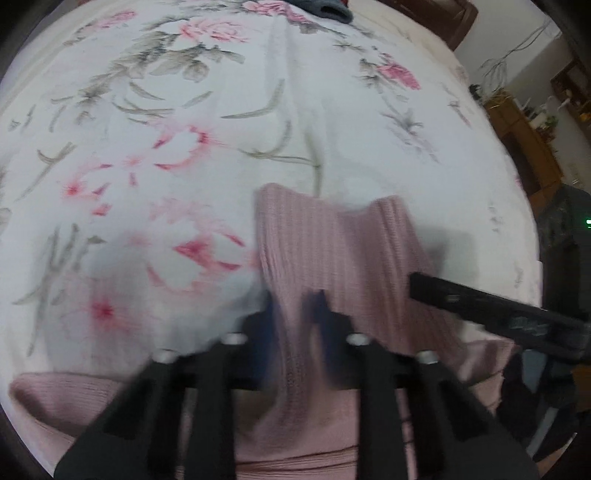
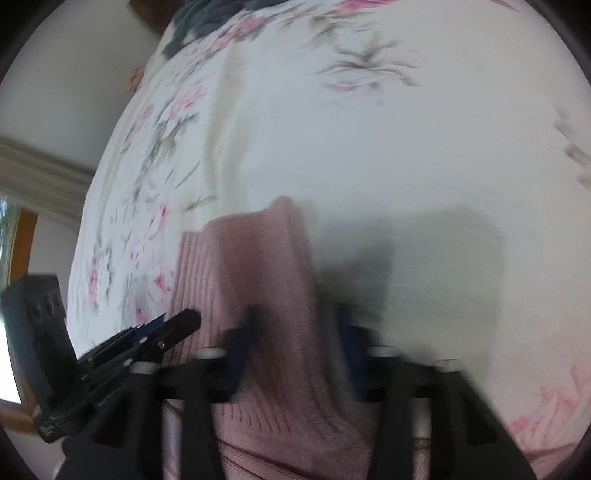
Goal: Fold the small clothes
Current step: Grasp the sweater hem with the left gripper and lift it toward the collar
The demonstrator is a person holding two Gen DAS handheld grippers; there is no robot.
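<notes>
A pink ribbed knit garment lies on a floral bedsheet. Its front part is lifted and passes between the fingers of my left gripper, which is shut on it. More of the pink knit spreads below and to the left of the fingers. The right gripper shows side-on at the garment's right edge. In the right wrist view, the same pink garment runs up between the fingers of my right gripper, shut on the fabric. The left gripper reaches in from the left. Both views are motion-blurred.
The white sheet stretches far ahead of the garment. A dark grey cloth lies at the bed's far end. Wooden furniture stands beyond the bed's right edge. A window frame is to the left.
</notes>
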